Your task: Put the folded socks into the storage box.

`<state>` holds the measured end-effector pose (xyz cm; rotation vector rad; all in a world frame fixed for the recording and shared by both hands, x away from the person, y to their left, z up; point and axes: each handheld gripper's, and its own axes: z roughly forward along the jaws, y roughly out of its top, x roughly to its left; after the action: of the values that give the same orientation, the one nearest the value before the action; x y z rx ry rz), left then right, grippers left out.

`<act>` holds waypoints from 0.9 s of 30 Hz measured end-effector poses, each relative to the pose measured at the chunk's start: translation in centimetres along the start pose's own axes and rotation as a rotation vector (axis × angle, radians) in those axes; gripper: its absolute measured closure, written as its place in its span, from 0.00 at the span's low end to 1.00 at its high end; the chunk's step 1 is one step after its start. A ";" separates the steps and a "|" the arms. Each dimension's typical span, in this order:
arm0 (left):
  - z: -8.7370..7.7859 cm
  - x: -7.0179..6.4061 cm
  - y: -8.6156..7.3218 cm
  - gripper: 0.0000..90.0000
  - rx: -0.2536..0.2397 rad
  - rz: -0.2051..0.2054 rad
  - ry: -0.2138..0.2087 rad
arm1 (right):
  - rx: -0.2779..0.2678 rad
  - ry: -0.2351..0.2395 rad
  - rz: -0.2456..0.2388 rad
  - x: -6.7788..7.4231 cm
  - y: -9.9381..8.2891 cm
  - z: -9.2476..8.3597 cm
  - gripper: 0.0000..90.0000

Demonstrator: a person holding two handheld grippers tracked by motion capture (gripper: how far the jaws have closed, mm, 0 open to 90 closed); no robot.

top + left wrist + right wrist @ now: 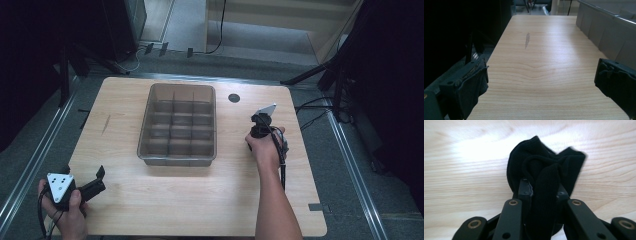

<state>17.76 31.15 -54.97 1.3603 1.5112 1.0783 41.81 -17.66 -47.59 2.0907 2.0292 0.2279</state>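
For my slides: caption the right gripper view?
Right tool shut on a black sock above the wooden table.

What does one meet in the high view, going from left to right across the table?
left gripper → divided grey tray → round dark spot on the table → right gripper, shut on a black cloth

Left gripper (95,177) held low at near-left table edge with jaws spread wide, right gripper (543,191) pointed downward, jaws clamped on black cloth (544,167)
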 end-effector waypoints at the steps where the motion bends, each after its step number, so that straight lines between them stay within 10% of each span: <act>1: 0.0 0.0 0.0 0.00 0.000 0.002 -0.001 | -0.003 0.011 0.000 0.0 0.1 -0.6 0.84; 12: 0.0 0.1 0.0 0.00 -0.001 0.000 -0.003 | -0.050 0.068 -0.025 1.1 1.2 -6.0 0.83; 27: 0.0 0.1 0.0 0.00 -0.004 -0.008 -0.003 | -0.076 0.112 -0.085 5.3 2.3 -9.1 0.83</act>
<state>17.73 31.27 -54.95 1.3521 1.5099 1.0732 41.85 -11.96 -38.42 1.9828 2.1310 0.4095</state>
